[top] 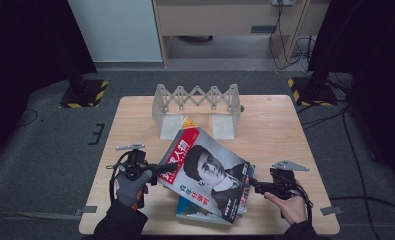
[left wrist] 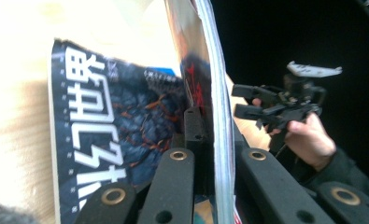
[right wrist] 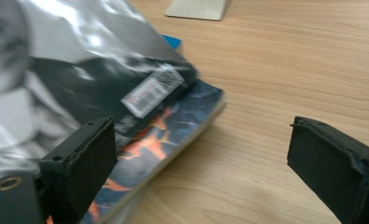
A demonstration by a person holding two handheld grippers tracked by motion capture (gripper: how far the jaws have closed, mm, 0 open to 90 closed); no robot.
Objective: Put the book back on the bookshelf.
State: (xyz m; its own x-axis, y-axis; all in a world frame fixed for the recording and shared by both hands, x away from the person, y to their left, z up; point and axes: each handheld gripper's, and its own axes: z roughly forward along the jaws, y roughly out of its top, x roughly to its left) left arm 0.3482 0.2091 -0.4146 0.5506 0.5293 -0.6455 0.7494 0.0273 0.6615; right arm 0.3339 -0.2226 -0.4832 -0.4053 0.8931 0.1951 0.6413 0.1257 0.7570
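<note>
Overhead, the top magazine point(top: 205, 172) is seen clamped at its edge by the left gripper point(top: 157, 172), in front of the rack point(top: 197, 100). In the left gripper view, pages point(left wrist: 217, 116) are pinched. In the right gripper view, the right gripper point(right wrist: 201, 158) is spread wide beside the magazine stack point(right wrist: 173, 126).

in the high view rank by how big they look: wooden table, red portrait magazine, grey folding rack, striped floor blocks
1. Light wooden table, clearly largest.
2. Red-titled magazine with a portrait cover.
3. Grey zigzag folding rack, not far behind the magazine, though it stands farther from the camera, so that gap is unsure.
4. Yellow-and-black striped floor blocks, smallest; the two look alike.
</note>
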